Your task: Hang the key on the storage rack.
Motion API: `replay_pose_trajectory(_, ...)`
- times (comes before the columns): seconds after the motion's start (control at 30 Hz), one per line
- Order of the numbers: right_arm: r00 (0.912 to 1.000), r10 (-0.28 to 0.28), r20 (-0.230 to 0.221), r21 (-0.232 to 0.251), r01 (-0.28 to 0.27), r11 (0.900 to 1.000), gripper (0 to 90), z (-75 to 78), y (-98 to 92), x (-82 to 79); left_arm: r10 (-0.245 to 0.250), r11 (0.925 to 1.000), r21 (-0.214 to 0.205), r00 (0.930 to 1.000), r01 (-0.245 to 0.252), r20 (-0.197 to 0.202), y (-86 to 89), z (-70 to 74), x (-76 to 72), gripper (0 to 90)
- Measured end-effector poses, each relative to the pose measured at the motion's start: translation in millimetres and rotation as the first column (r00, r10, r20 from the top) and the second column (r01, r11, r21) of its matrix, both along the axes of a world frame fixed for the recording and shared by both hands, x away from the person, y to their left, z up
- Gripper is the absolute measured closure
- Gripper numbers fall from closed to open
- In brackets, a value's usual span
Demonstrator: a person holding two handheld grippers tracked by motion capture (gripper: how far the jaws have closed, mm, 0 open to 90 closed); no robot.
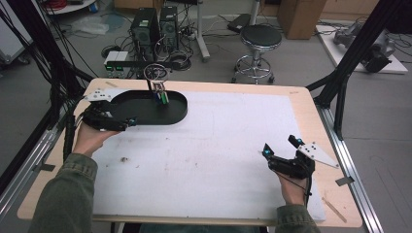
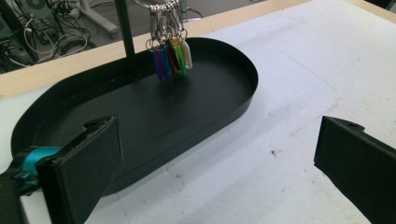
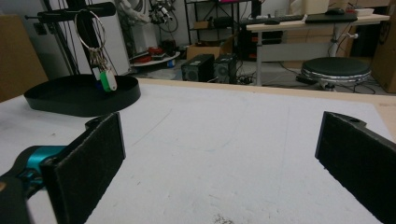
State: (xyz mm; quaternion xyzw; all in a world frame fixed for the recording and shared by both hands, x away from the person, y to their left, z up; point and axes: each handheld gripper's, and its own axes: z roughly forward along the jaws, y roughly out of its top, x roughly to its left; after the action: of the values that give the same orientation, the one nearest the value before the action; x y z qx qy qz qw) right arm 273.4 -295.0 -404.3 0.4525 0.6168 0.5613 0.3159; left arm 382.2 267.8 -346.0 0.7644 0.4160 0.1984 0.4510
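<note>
A black oval tray (image 1: 179,112) lies at the table's far left on a white mat (image 1: 209,150). A thin black stand (image 2: 124,32) rises from it, and a metal ring (image 3: 88,28) on the stand holds a bunch of coloured key tags (image 1: 161,96) (image 2: 170,55) (image 3: 105,78) above the tray floor. My left gripper (image 1: 124,115) (image 2: 217,140) is open at the tray's left end, one jaw over the rim (image 2: 245,88) and one over the mat, holding nothing. My right gripper (image 1: 280,146) (image 3: 219,135) is open over bare mat at the right, far from the tray (image 3: 79,105).
The mat covers most of the wooden table (image 1: 311,104). Black frame posts (image 1: 357,46) stand at both far corners. Beyond the far edge are a round stool (image 1: 261,38), computer towers (image 1: 155,24) and loose cables on the floor.
</note>
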Motion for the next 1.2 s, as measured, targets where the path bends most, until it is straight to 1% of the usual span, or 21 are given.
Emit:
replay_pose_trajectory(0.03,1.0000,-0.001,0.004,-0.004,0.001,1.0000,0.5,-0.1,0.0,0.3,-0.005,0.9999,0.012,1.0000,0.005,-0.002,0.4,-0.5,-1.3,1.6)
replay_pose_trajectory(0.07,1.0000,-0.002,0.003,-0.003,0.002,1.0000,0.4,-0.2,0.3,0.3,-0.002,1.0000,0.003,1.0000,0.002,-0.001,0.2,-1.2,-3.5,1.6)
replay_pose_trajectory(0.17,1.0000,-0.002,0.000,0.000,0.002,1.0000,0.5,-0.1,0.4,0.0,-0.004,1.0000,-0.001,1.0000,0.004,0.004,1.3,-4.2,-9.0,1.6)
replay_pose_trajectory(0.27,1.0000,0.000,-0.003,0.001,0.000,1.0000,0.4,0.1,-0.2,-0.6,-0.005,1.0000,-0.008,1.0000,0.005,-0.003,2.9,-11.8,-15.0,1.7)
replay_pose_trajectory(0.4,1.0000,0.000,-0.005,0.005,0.000,1.0000,0.5,0.3,0.1,-1.0,0.014,0.9999,-0.006,0.9998,-0.014,-0.011,8.4,-22.5,-22.2,1.7)
replay_pose_trajectory(0.5,1.0000,0.000,-0.002,0.001,0.000,1.0000,0.4,0.1,-0.2,-0.6,0.028,0.9995,-0.015,0.9994,-0.029,-0.021,14.0,-28.9,-26.6,1.6)
replay_pose_trajectory(0.57,1.0000,-0.001,0.001,-0.003,0.001,1.0000,0.4,-0.2,0.1,0.0,0.039,0.9991,-0.014,0.9990,-0.040,-0.020,16.6,-31.4,-28.7,1.6)
replay_pose_trajectory(0.67,1.0000,0.002,-0.005,-0.005,-0.002,1.0000,0.4,-0.2,0.9,-0.2,0.049,0.9988,-0.003,0.9986,-0.049,-0.019,19.8,-34.4,-32.5,1.7)
replay_pose_trajectory(0.73,1.0000,0.005,0.001,-0.010,-0.005,0.9999,0.4,-0.3,1.1,0.4,0.051,0.9987,-0.002,0.9985,-0.051,-0.020,22.4,-36.6,-35.3,1.6)
replay_pose_trajectory(0.87,1.0000,0.005,0.002,-0.012,-0.005,0.9999,0.5,-0.4,1.1,0.3,0.072,0.9973,-0.011,0.9974,-0.072,-0.003,28.3,-39.9,-42.8,1.6)
replay_pose_trajectory(0.93,1.0000,0.005,0.001,-0.011,-0.005,0.9999,0.4,-0.3,1.0,0.2,0.089,0.9960,-0.013,0.9959,-0.089,0.019,31.7,-41.2,-47.6,1.7)
replay_pose_trajectory(0.97,1.0000,0.004,-0.001,-0.012,-0.004,0.9999,0.4,-0.3,1.0,0.0,0.095,0.9954,-0.020,0.9952,-0.094,0.023,32.6,-41.8,-49.2,1.7)
replay_pose_trajectory(1.03,1.0000,0.006,0.001,-0.012,-0.006,0.9999,0.4,-0.3,1.0,0.3,0.102,0.9945,-0.023,0.9942,-0.102,0.033,35.5,-43.1,-53.2,1.7)
replay_pose_trajectory(1.1,1.0000,0.007,-0.005,-0.008,-0.007,0.9999,0.4,-0.4,1.7,-0.2,0.111,0.9935,-0.029,0.9930,-0.110,0.039,38.3,-44.9,-57.7,1.7)
replay_pose_trajectory(1.2,1.0000,0.004,-0.006,-0.008,-0.004,1.0000,0.5,-0.2,1.9,-0.4,0.114,0.9927,-0.047,0.9918,-0.111,0.058,42.4,-47.2,-63.7,1.6)
